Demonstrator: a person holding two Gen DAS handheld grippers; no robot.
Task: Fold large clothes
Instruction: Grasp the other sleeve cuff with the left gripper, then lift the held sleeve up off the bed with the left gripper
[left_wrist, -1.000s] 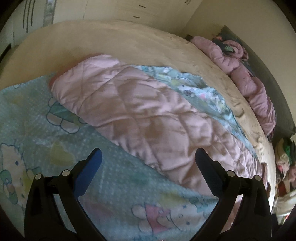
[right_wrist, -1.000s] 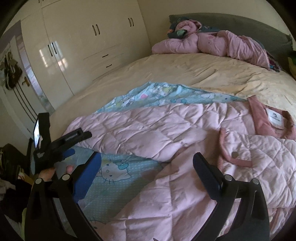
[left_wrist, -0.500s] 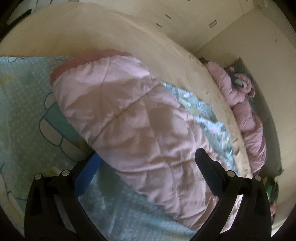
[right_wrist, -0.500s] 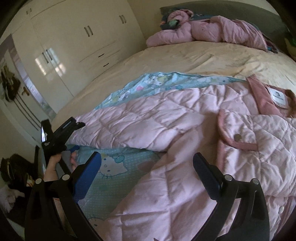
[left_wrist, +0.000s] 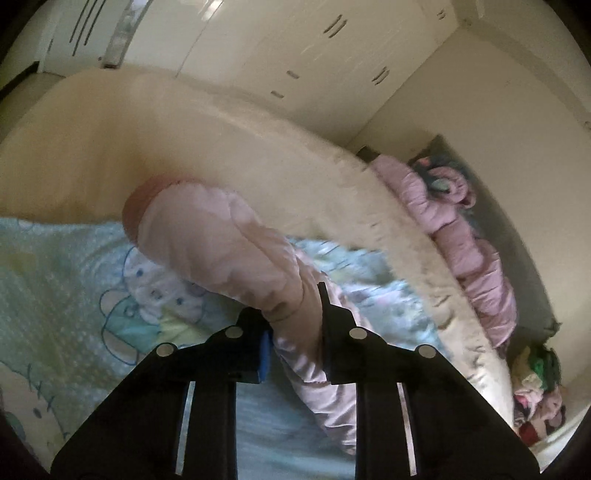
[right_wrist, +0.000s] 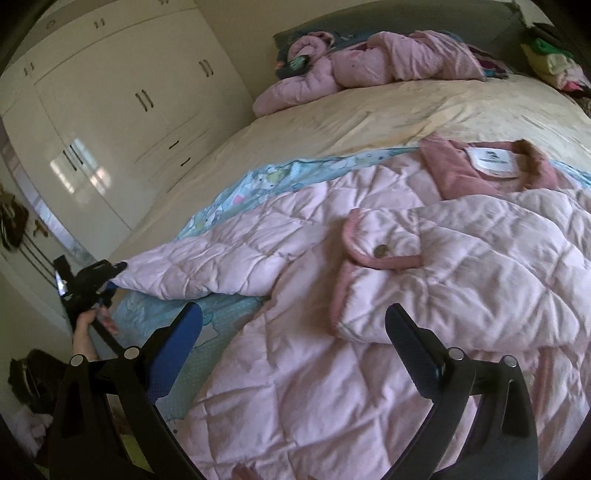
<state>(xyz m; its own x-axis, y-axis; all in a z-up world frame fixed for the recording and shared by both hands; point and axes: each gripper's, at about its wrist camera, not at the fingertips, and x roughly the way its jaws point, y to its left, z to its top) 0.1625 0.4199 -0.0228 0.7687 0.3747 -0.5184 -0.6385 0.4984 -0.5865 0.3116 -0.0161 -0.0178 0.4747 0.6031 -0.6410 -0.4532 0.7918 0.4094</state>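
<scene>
A: Left wrist view first. What are the left tongs (left_wrist: 293, 325) doing?

B: Their jaws have just been closing, and now they pinch the pink quilted sleeve (left_wrist: 221, 243) of the jacket, with the darker cuff (left_wrist: 135, 206) sticking out beyond them. Below it lies a blue cartoon sheet (left_wrist: 66, 295) on the cream bed (left_wrist: 184, 129).

A: And the right wrist view?

B: The right tongs (right_wrist: 293, 332) are spread wide, nothing between the pads, hovering above the pink quilted jacket (right_wrist: 295, 369). It lies spread on the bed, collar (right_wrist: 454, 173) towards the headboard. At the left edge a hand (right_wrist: 86, 325) holds the other tongs, clamped on the sleeve's end.
</scene>
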